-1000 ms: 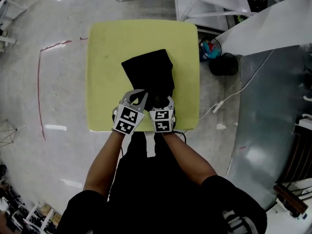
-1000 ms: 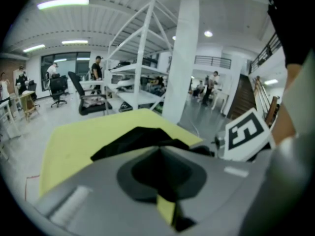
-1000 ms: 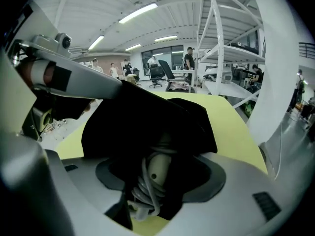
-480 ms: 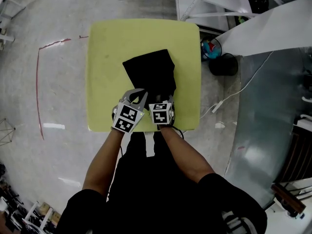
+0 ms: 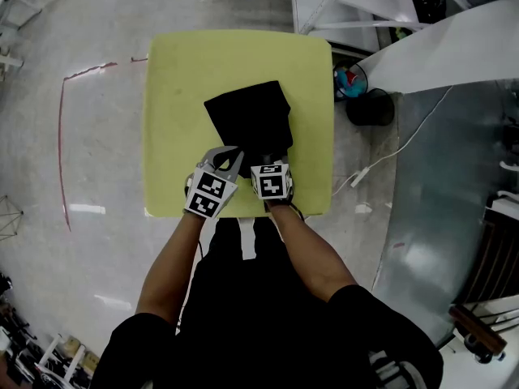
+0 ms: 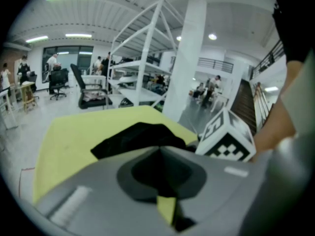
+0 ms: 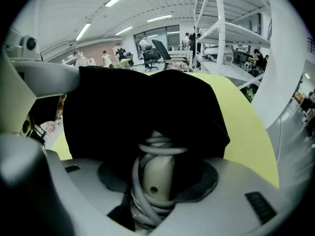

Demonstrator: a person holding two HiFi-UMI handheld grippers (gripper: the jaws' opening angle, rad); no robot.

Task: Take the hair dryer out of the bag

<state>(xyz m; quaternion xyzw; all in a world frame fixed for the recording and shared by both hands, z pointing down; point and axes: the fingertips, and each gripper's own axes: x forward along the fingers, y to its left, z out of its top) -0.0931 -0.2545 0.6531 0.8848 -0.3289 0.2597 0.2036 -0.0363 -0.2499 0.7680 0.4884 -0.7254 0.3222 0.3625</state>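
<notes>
The right gripper has its jaws fairly wide, and they have just been closing. Between them sits the handle of the hair dryer. It fills the gap, and both jaws seem to touch it low down. The handle is a pale cream cylinder, upright between the jaws, with a small dark hole in its face. A grey cord is wound round it in several loops. Just past the jaw tips its upper end runs into the mouth of the bag, so the rest of the dryer is hidden. The bag is soft black cloth, rising straight ahead of these jaws and wider than them on both sides.

The left gripper has its jaws together. The black in the hollow between them looks like a pinch of the bag's cloth. The bulk of the bag lies just beyond their tips, and the right gripper's marker cube stands close to the right of these jaws.

Under and beyond both pairs of jaws spreads the yellow-green desk, with the two grippers side by side at the bag's near edge. Far ahead of the left jaws stand white shelving and an office chair.
</notes>
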